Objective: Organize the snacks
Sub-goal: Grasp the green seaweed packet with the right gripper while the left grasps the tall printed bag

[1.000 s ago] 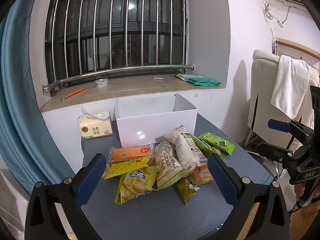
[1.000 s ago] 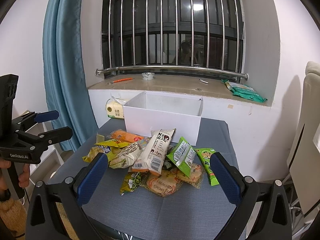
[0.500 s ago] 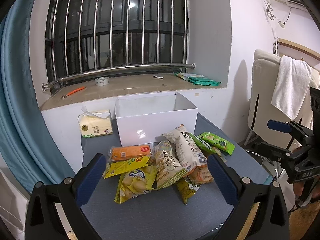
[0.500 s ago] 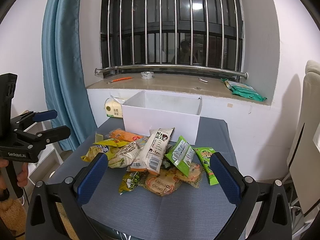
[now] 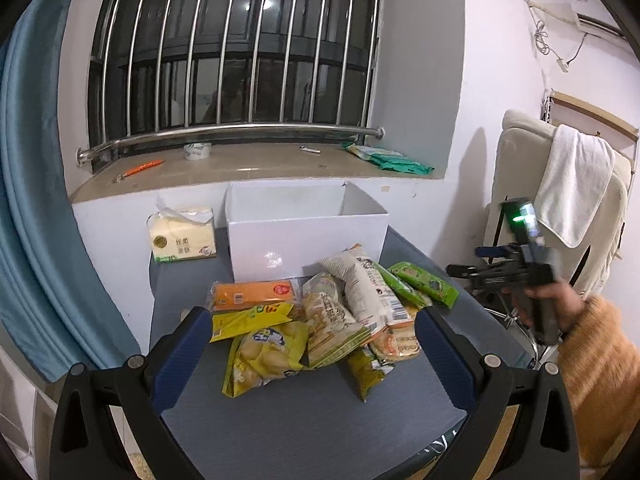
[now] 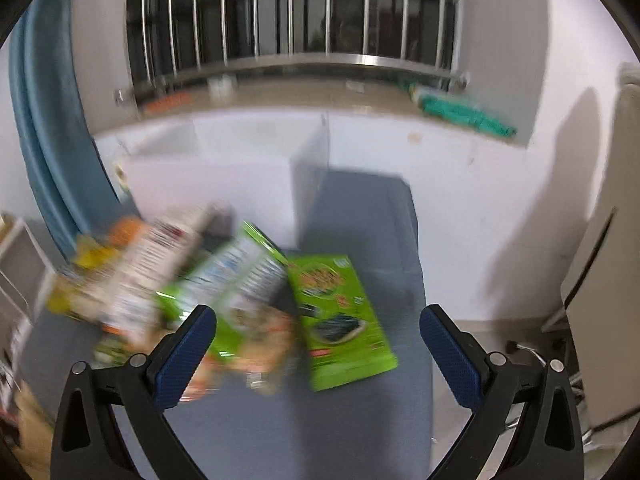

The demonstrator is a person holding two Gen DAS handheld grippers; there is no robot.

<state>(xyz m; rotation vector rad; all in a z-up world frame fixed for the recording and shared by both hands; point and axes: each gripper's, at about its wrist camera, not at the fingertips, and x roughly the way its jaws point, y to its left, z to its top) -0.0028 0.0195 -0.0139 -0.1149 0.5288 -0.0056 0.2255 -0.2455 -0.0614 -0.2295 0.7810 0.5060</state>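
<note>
A pile of snack packets (image 5: 320,316) lies on the grey table (image 5: 304,420) in front of an open white box (image 5: 304,236). It holds an orange pack (image 5: 252,294), yellow bags (image 5: 264,354), a white pack (image 5: 364,288) and green packs (image 5: 424,282). My left gripper (image 5: 314,364) is open and empty, hovering over the near side of the pile. My right gripper (image 6: 318,356) is open and empty, low over a green seaweed packet (image 6: 340,320) at the pile's right end. The right wrist view is motion-blurred. The right gripper also shows in the left wrist view (image 5: 516,268).
A tissue pack (image 5: 184,236) stands left of the box against the wall. The windowsill (image 5: 240,164) behind carries tape, an orange pen and green bags. A blue curtain (image 5: 28,200) hangs left. A chair with a white towel (image 5: 572,184) stands right.
My right gripper has swung in fast from the right and dropped toward the pile's green packets. My left gripper has barely moved. The packets lie as before.
</note>
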